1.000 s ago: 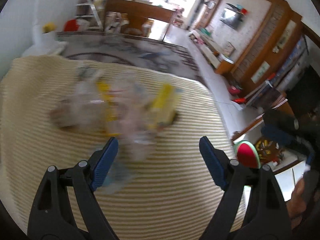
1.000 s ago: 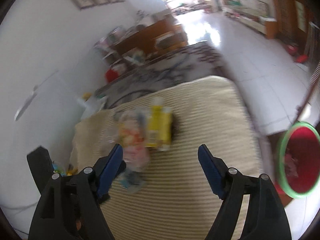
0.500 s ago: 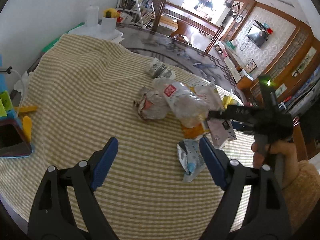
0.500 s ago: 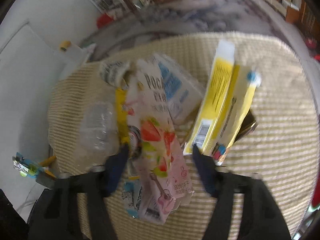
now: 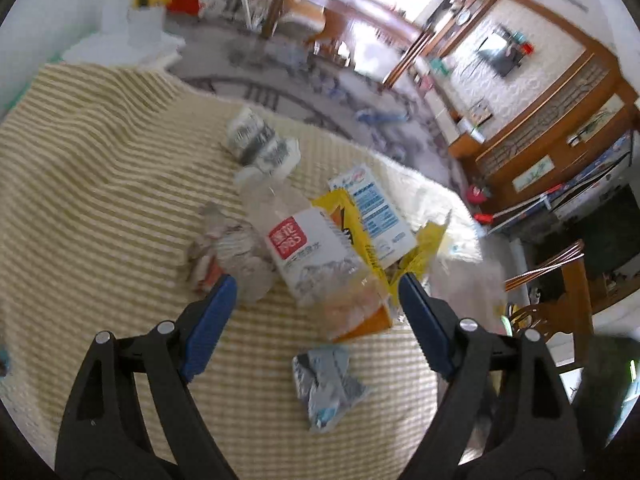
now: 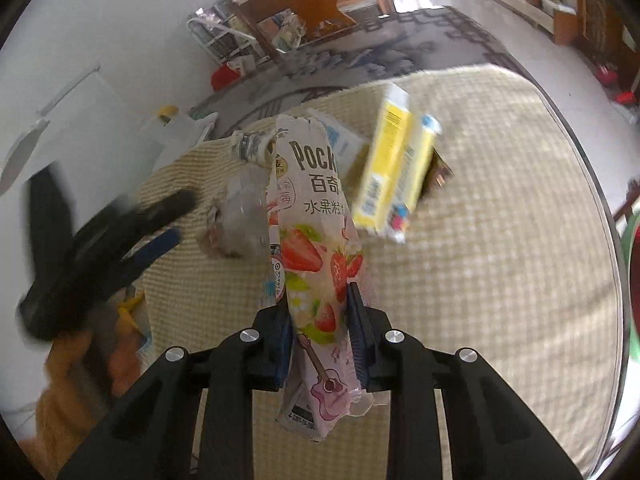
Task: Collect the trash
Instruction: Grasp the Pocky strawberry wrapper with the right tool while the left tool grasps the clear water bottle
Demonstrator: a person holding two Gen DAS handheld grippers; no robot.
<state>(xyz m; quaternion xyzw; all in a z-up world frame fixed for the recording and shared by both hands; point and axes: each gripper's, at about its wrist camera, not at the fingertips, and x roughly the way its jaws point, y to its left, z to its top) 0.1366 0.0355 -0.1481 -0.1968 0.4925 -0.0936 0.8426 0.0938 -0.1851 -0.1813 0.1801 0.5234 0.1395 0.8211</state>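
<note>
My right gripper (image 6: 320, 320) is shut on a pink strawberry Pocky wrapper (image 6: 316, 216) and holds it up over the checked tablecloth (image 6: 500, 280). My left gripper (image 5: 316, 312) is open just above a crushed clear plastic bottle (image 5: 308, 256) with a red label. Around the bottle lie a crumpled wrapper (image 5: 228, 248), a yellow bag (image 5: 416, 252), a blue and white carton (image 5: 372, 212) and a crumpled silver wrapper (image 5: 328, 380). A yellow box (image 6: 396, 176) lies beyond the Pocky wrapper. The left gripper (image 6: 100, 256) also shows blurred in the right wrist view.
A grey printed packet (image 5: 260, 148) lies at the far side of the pile. A red bin with a green rim (image 6: 634, 288) stands off the table's right edge. A patterned rug (image 5: 320, 88) and wooden furniture (image 5: 360, 4) lie beyond the table.
My right gripper has closed on the Pocky wrapper and lifted it off the pile. My left gripper has moved closer over the plastic bottle, still open.
</note>
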